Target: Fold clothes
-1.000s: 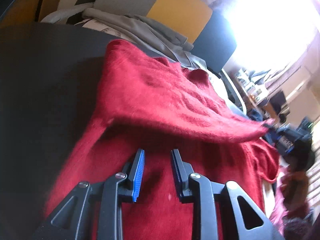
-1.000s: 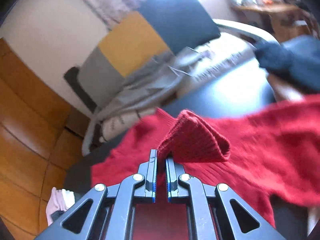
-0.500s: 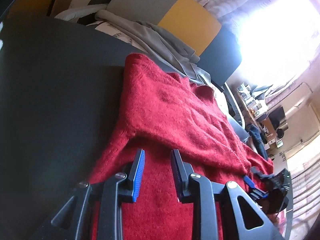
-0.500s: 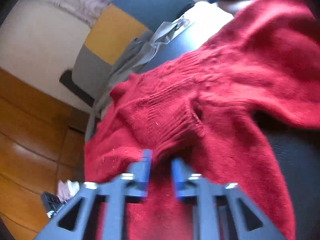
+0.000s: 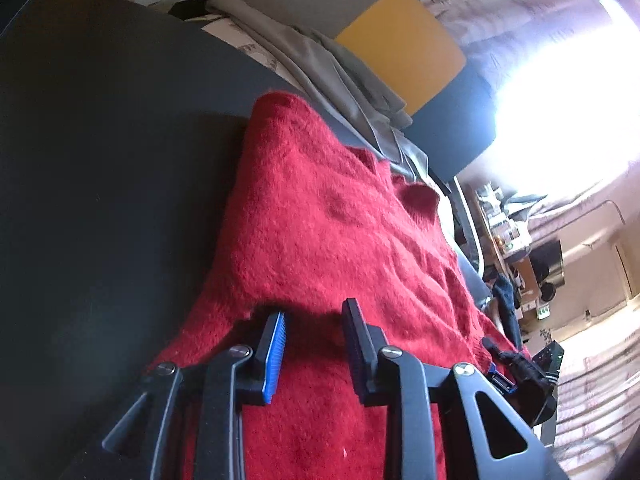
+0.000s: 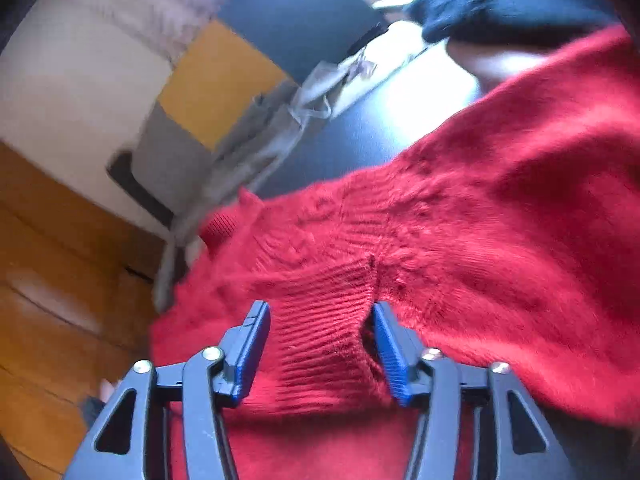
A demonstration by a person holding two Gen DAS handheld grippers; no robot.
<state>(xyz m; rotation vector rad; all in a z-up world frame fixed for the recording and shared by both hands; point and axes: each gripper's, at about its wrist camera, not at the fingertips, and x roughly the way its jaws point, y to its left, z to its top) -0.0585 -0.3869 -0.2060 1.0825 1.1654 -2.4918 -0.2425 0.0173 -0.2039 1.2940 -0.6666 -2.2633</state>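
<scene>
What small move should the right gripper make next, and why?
Probably draw the right gripper back, clear of the cuff. Its jaws stand open around the ribbed cuff, and the sleeve already lies folded across the red sweater.

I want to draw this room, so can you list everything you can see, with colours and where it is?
red sweater: one, red, spread on the table, its ribbed cuff folded over the body
table: one, black, under the sweater
grey garment: one, grey, draped at the table's far edge
chair back: one, grey, yellow and dark blue blocks, behind the table
dark blue garment: one, far side of the table
wooden floor: orange-brown, below the table
left gripper: black with blue pads, open over the sweater
right gripper: same colours, open around the cuff
</scene>
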